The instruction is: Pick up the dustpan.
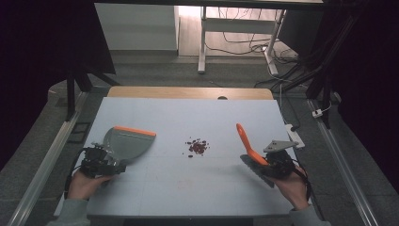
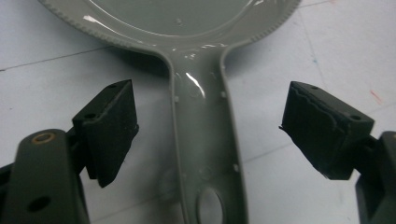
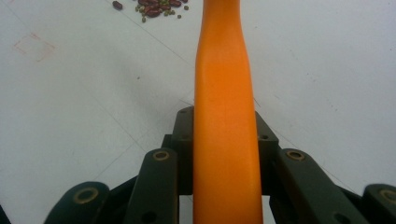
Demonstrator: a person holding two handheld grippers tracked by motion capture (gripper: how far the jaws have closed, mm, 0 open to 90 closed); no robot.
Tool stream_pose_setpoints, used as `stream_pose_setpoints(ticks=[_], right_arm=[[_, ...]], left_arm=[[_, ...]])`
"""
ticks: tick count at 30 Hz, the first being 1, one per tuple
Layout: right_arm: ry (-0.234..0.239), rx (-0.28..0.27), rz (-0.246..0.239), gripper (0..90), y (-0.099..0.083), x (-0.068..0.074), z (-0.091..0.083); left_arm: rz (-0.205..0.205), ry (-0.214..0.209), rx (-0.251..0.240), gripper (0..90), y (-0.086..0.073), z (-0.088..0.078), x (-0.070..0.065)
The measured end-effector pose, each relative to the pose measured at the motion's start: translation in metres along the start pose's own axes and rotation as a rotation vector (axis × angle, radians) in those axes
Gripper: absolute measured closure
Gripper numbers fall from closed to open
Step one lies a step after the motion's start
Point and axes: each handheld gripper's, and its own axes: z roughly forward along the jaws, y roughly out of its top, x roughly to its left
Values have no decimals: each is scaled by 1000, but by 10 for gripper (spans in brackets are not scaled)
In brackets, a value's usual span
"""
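Orange brush handle (image 3: 226, 121) sits clamped in my right gripper (image 1: 275, 162), jaws closed tight on it. My left gripper (image 2: 210, 135) stands wide open astride the grey dustpan (image 1: 127, 143) handle, not touching. Farther out, beans (image 1: 197, 147) lie mid-table (image 1: 188, 113).

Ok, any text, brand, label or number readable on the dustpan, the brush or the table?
None readable.
Grey plastic dustpan with orange lip: no print on pan or handle.
Orange-handled brush: handle plain.
White table: only faint reddish marks, too faint to read as any text.
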Motion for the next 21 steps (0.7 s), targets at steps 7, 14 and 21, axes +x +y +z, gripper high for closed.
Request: stream_pose_setpoints(ticks=[7,14,21], right_arm=[[-7,6,2,705,0,0,1],[-10,2,3,705,0,0,0],[-11,9,4,705,0,0,3]], left_arm=[[-14,11,-5,260,0,7,4],[-15,18,-1,333,0,11,4],[-18,28,-1,392,2,16,5]])
